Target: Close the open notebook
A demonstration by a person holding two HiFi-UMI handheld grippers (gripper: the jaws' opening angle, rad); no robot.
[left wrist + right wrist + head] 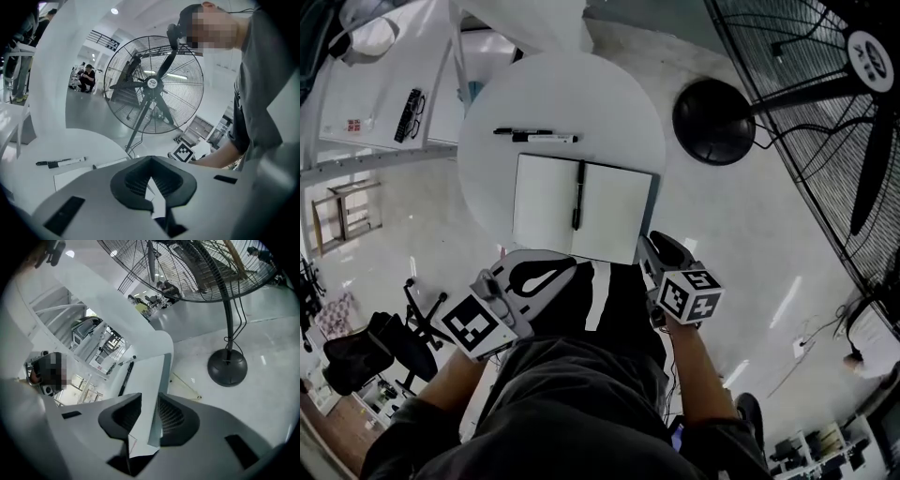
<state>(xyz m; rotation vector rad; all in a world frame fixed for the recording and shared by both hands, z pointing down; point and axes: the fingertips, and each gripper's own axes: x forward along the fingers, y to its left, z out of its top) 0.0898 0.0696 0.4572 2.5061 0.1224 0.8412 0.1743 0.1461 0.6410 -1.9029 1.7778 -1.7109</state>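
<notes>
Now right tool (149, 397) parted astride notebook (548, 202) corner; left tool (150, 158) pinched together, empty.

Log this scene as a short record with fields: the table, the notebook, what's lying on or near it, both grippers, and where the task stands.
Surface: round white table
Notebook: open notebook, blank pages facing up
On it: black pen along the spine
Beyond it: two markers on the table
Left: left gripper, jaws together, nothing between them
Right: right gripper, jaws apart, the notebook's near right corner between them
Floor: standing fan beside the table
Status: notebook not yet closed
</notes>
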